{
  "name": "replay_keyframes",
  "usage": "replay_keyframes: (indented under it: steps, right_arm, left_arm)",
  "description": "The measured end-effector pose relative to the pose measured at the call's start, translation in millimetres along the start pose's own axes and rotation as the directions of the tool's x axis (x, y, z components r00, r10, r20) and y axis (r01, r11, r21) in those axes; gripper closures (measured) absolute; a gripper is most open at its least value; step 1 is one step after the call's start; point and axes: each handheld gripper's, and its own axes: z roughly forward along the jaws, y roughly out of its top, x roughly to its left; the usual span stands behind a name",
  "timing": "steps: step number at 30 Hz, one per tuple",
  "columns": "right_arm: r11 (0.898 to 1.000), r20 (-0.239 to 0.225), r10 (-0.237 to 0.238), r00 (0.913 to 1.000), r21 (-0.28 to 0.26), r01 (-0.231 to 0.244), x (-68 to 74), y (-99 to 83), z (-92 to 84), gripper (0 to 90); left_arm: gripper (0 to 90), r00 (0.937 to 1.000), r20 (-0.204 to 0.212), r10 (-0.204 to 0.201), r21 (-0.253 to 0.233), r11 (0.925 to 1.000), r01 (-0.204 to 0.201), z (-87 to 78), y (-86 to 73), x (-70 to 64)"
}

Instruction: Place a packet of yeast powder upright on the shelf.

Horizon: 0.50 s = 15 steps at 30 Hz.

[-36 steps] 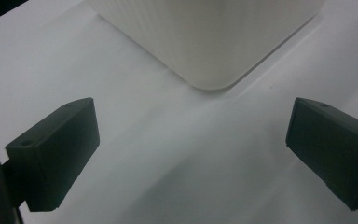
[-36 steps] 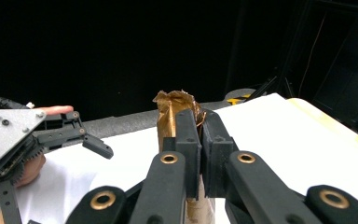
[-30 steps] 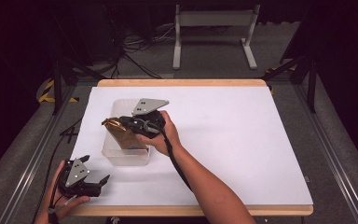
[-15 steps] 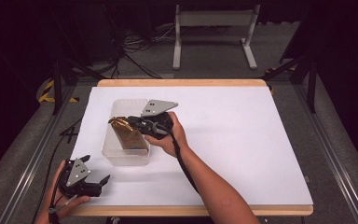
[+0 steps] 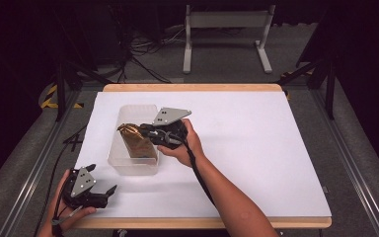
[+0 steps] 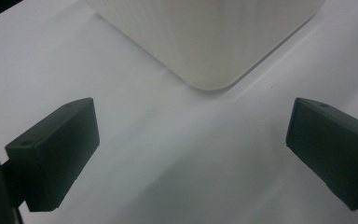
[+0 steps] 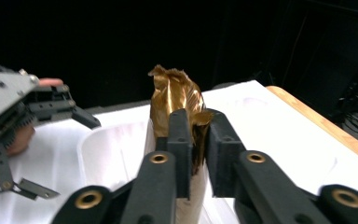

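Bench (image 5: 256, 148): white sheet over a wood-edged top; it carries every thing in hand.
Clear bin (image 5: 128, 148): translucent, open-topped, on the left half of the bench; one rounded corner (image 6: 209, 70) lies just ahead of the left gripper.
Gold bag (image 5: 137, 143): a foil packet, crumpled and gathered at its top (image 7: 175, 93), standing roughly upright inside the clear bin.
Right gripper (image 5: 145, 132): held over the bin from its right side, reaching in at the bag's gathered neck. Its fingers (image 7: 179, 140) have just been opening; they stand narrowly apart on either side of the foil, and whether the pads still press it cannot be told.
Left gripper (image 5: 106, 192): resting low at the near left corner of the bench, apart from the bin, with nothing between its widely spread fingers (image 6: 56, 149).
Step in hand: judged to be the setting-down of the gold bag in the clear bin, at the point of release.
Next move calls for: parting the fingers enough to clear the crumpled foil, then drawing the right gripper up and back without snagging the neck or tipping the bag. The left gripper could steady the bin wall if it shifts.
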Motion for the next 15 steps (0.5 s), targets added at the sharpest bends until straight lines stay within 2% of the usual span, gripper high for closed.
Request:
replay_keyframes:
  steps: [2, 5, 15]
  right_arm:
    - [1.000, 0.008, -0.018, 0.9998, 0.017, 0.018, 0.7, -0.2, -0.4, 75.7]
    - [1.000, 0.012, -0.019, 0.9997, 0.017, 0.018, 1.3, -0.2, -2.2, 75.7]
    - [0.997, 0.047, -0.063, 0.9969, 0.051, 0.061, 3.6, 3.5, -15.2, 69.8]
  left_arm:
    - [3.5, 1.0000, -0.003, 0.003, 0.000, 1.0000, -0.003, -0.4, 0.1, 0.7]
    - [3.5, 1.0000, -0.001, 0.000, 0.003, 1.0000, 0.000, 0.2, -0.3, 0.6]
    - [3.4, 1.0000, -0.002, 0.003, 0.005, 1.0000, -0.003, 0.5, 0.0, 0.0]
